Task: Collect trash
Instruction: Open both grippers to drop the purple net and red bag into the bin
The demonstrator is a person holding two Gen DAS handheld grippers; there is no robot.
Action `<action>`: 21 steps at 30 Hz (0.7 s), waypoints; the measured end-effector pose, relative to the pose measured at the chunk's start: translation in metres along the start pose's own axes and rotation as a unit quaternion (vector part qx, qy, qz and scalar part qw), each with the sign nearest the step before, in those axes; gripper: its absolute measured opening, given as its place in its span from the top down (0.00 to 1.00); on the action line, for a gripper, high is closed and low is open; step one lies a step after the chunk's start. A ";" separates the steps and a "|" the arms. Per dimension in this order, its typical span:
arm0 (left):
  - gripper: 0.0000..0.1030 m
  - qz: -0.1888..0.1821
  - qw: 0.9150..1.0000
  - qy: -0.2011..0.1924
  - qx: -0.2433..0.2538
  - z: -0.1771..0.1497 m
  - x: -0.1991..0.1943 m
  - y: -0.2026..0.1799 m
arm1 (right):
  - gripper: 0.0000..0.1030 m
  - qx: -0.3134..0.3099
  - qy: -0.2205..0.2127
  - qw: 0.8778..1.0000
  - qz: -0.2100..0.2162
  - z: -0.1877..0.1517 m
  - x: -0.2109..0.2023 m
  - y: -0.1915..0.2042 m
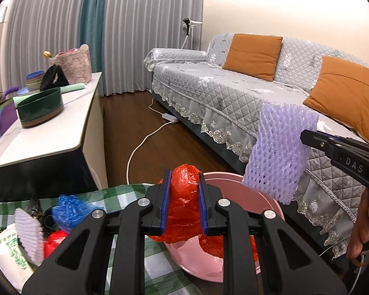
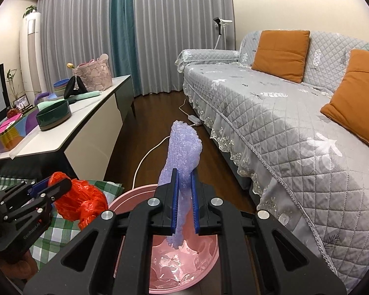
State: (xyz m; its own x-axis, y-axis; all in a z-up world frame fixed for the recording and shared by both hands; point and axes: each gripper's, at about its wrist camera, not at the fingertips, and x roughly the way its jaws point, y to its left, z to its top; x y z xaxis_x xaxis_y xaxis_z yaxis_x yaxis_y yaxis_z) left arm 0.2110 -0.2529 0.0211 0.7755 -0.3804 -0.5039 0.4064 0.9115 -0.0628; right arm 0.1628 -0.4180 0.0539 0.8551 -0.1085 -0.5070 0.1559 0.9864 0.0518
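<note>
Just below both grippers sits the pink bin (image 2: 184,258), standing on the dark wood floor at the corner of the green checked cloth (image 1: 125,196), and everything else is best placed from it. To the bin's right the lace-trimmed skirt of the grey quilted sofa (image 2: 295,132) runs close beside its rim, leaving only a narrow strip of floor; beyond the bin a lane of bare floor opens between the sofa and the white cabinet (image 2: 91,127), crossed by a white cable (image 1: 140,145). To the bin's left, on the cloth, lie a blue bag (image 1: 69,209), a small red piece, a pale foam sleeve and a white printed packet. The left gripper (image 1: 184,196) is clamped narrow on a crumpled red plastic bag (image 1: 184,186), which hangs over the bin's left rim, partly inside it. The right gripper (image 2: 184,196) is pinched almost closed on a purple foam net (image 2: 183,147); the net stands up above the blue pads (image 2: 175,201) and its lower end dangles directly over the bin's open mouth, not touching the bottom. From the left wrist view the net hangs just right of the bin's far rim.
</note>
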 end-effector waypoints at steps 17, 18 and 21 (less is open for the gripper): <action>0.60 0.004 1.000 -0.008 -0.001 0.003 -0.033 0.009 | 0.45 0.020 -0.018 1.000 -0.011 0.002 -0.008 -0.004; 0.60 0.004 1.000 -0.009 -0.001 0.003 -0.037 0.009 | 0.45 0.019 -0.020 1.000 -0.009 0.002 -0.010 -0.002; 0.60 0.006 1.000 -0.015 -0.001 0.003 -0.052 0.014 | 0.45 0.013 -0.023 1.000 -0.004 0.002 -0.013 0.003</action>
State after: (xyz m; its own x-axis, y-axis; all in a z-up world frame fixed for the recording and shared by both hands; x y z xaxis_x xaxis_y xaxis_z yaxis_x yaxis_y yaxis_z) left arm 0.1775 -0.2211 0.0491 0.7948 -0.3740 -0.4780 0.3959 0.9164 -0.0587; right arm 0.1530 -0.4141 0.0629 0.8759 -0.1225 -0.4667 0.1754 0.9819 0.0714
